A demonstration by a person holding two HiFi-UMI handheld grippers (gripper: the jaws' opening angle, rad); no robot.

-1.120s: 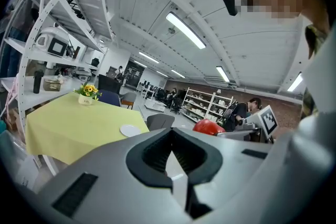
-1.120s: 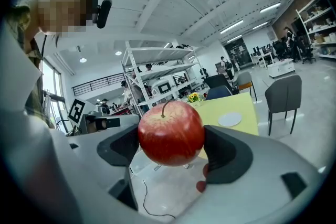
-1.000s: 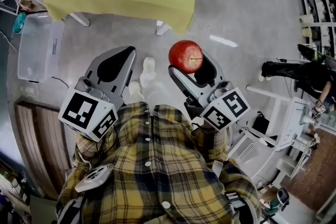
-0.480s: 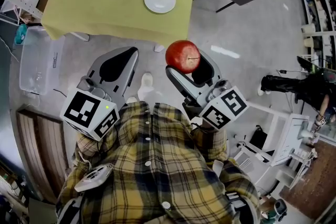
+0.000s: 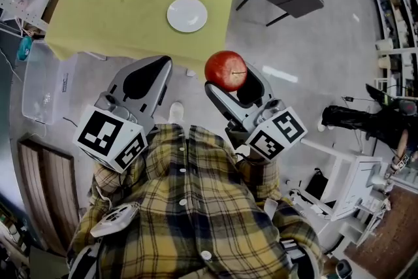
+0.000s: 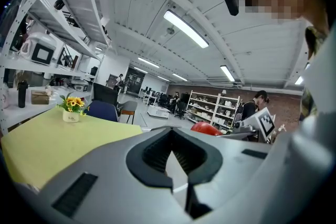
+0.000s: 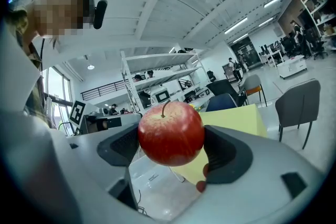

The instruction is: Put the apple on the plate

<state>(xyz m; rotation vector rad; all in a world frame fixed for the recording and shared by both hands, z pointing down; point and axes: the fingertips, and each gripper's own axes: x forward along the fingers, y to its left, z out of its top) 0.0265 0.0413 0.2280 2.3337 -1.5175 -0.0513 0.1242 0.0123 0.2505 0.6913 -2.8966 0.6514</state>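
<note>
Short of the tabletop (image 5: pixel 130 3), off its near edge | right hand-held gripper (image 5: pixel 228 75) clamped on apple (image 5: pixel 226 68), above floor | left hand-held gripper (image 5: pixel 157 68) closed, empty | plate (image 5: pixel 187 14) by near-right corner had drawn closer | placement pending

no readable text, small print on the flower pot (image 6: pixel 72 117) too tiny to read, storage bin (image 5: pixel 47 85) label illegible

— Where is the apple?
— Just right of centre in the head view. It's a glossy red apple (image 5: pixel 226 70) with a thin stem, clamped between the jaws of the right gripper (image 5: pixel 232 80) and held over the floor.
— And the plate?
— It's a small round white plate (image 5: pixel 187 14), bare, lying flat on the yellow-green table (image 5: pixel 117 3) at upper centre, well apart from the apple.
</note>
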